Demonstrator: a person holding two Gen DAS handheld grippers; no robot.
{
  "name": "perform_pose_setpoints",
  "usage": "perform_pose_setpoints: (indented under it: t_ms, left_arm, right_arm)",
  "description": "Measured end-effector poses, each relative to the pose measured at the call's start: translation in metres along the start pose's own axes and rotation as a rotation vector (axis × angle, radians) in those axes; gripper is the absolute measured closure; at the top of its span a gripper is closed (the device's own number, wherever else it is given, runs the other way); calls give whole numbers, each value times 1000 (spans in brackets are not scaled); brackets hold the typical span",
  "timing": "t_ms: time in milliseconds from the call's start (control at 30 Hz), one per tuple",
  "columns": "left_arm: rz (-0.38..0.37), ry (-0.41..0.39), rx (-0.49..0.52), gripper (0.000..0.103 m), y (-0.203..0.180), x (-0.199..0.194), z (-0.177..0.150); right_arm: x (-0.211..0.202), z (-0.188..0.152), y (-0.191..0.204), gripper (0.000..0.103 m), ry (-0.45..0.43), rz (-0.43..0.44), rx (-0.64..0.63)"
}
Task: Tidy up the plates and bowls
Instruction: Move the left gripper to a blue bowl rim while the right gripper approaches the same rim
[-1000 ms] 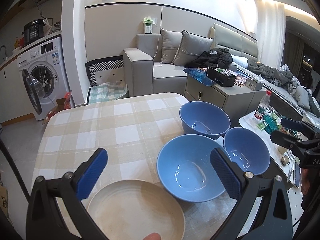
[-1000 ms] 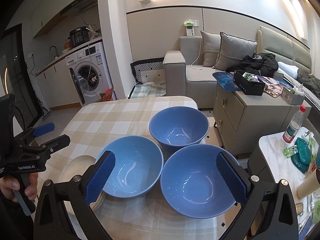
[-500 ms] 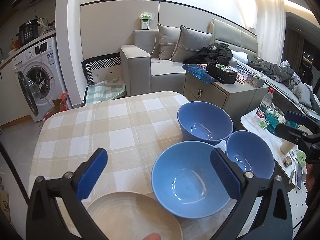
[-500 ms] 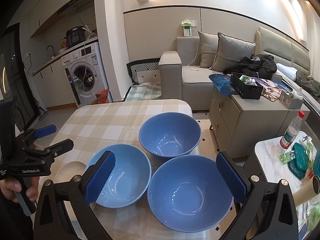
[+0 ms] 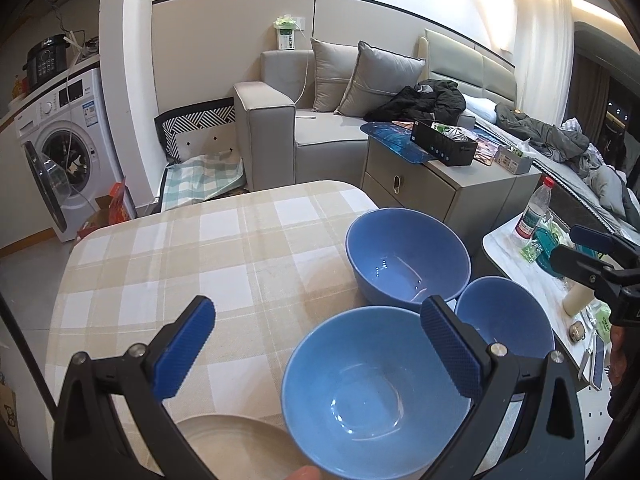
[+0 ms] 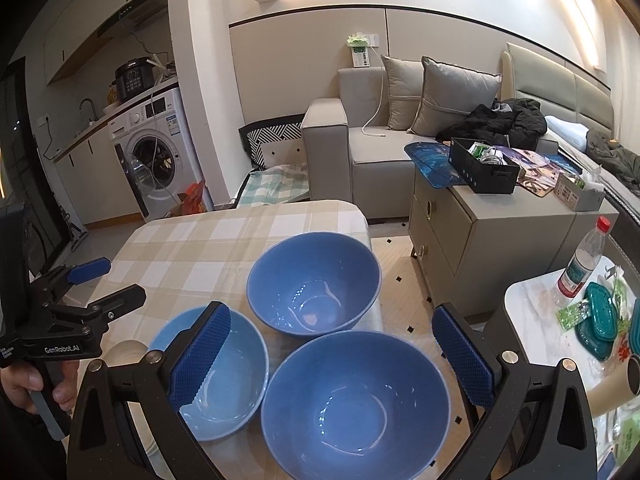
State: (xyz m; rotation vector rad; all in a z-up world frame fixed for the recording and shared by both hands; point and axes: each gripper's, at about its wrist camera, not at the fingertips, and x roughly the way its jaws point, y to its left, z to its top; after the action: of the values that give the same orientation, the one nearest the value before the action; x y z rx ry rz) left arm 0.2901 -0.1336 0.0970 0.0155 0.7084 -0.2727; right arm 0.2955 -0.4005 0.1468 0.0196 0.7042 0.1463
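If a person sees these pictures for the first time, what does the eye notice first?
Three empty blue bowls cluster on the checked tablecloth, near its right edge. A beige plate lies beside them at the near left. The open left hand-held gripper and right hand-held gripper hover above them.

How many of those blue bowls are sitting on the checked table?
3. A lighter blue bowl sits nearest the left gripper, a deep blue bowl lies farthest back, and another deep blue bowl sits under the right gripper. None stacked.
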Motion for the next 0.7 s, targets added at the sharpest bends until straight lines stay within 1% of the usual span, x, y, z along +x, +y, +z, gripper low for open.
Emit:
perform_pose_setpoints:
  t_ms: [133, 400, 700]
  left_arm:
    - [0, 8, 5, 0, -3, 8, 4]
    - [4, 16, 23, 0, -11, 19, 12]
    - [-1, 20, 31, 0, -19, 32, 28]
  right_arm:
    - [9, 4, -8, 1, 13, -14, 8]
    - [24, 15, -18, 1, 33, -2, 13]
    - [47, 25, -26, 1, 61, 5, 31]
